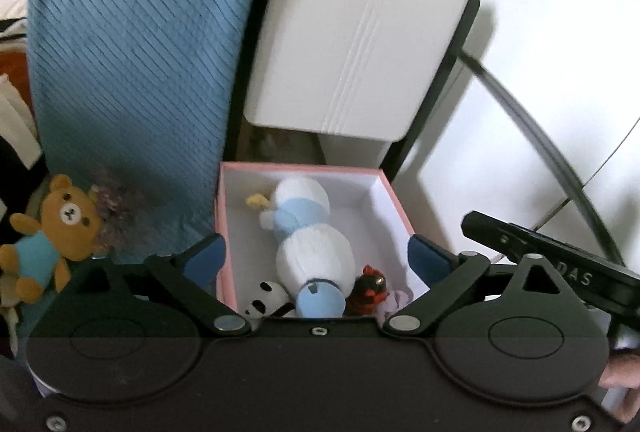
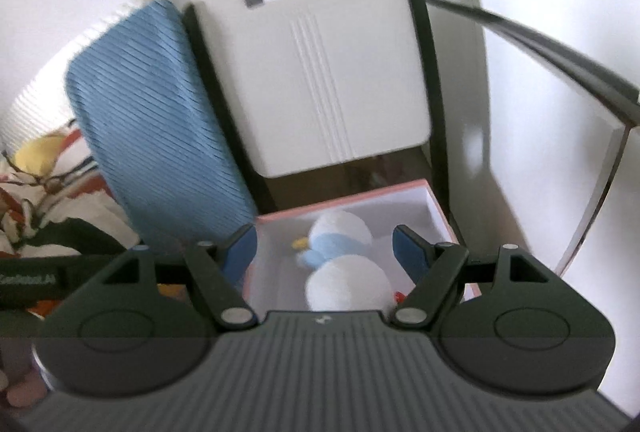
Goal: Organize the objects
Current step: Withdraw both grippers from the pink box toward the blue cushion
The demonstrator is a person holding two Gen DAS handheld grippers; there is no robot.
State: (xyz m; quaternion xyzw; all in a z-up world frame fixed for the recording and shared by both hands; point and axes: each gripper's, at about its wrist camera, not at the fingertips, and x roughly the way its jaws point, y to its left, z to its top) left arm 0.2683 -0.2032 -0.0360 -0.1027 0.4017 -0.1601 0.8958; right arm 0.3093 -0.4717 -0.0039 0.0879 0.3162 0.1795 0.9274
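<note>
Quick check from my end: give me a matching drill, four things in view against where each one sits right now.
Things:
1. white and blue plush
2. bear toy
3. panda figure
4. white panel

Places:
A. outside the pink box, to its left
B. lying along the box's middle
C. behind the box, upright
D. box's near left corner

Pairs: 1-B, 2-A, 3-D, 4-C

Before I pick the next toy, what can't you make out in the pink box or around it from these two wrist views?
- Left wrist: pink box near end, hidden by left gripper body; panda toy, dark red-trimmed toy and pale purple item only partly show.
- Right wrist: blurred; white and blue plush lower half cut off by right gripper.
- Teddy bear absent from right wrist view.
</note>
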